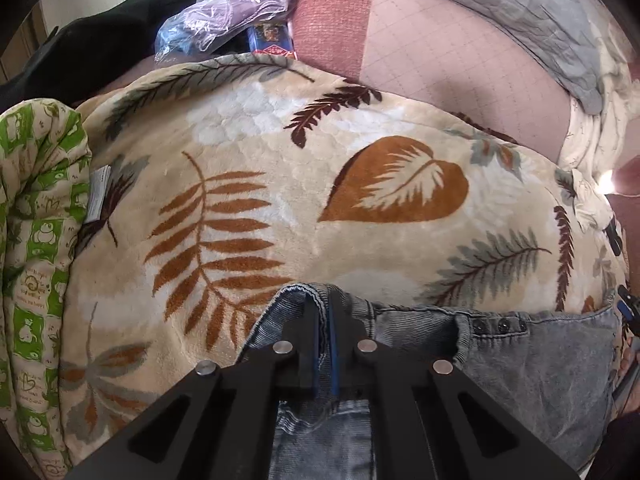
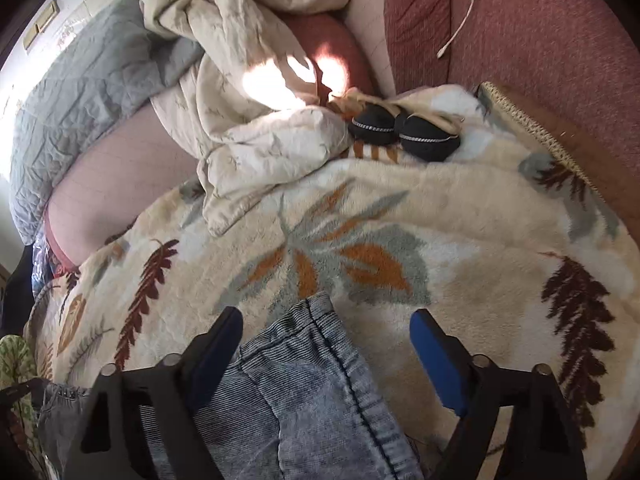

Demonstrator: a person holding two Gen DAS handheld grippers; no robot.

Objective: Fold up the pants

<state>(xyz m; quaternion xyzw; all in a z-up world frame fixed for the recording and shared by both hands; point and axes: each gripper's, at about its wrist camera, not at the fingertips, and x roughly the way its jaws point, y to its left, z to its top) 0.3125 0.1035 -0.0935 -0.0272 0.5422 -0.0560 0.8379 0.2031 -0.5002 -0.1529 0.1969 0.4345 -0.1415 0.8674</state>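
faded blue-grey denim pants (image 1: 532, 364) spread over the near edge of a leaf-print fleece blanket (image 1: 280, 184). left gripper (image 1: 325, 320) pinched tight on a raised waistband fold. right gripper (image 2: 326, 330) spread wide astride a pants corner, pads off the cloth.

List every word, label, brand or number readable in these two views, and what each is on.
Nothing can be read for certain.
White tag on the leaf blanket: print too small.
Blue packet behind the blanket: logo blurred.
Green frog-print cloth: script lettering too small.
Jeans: no visible label.
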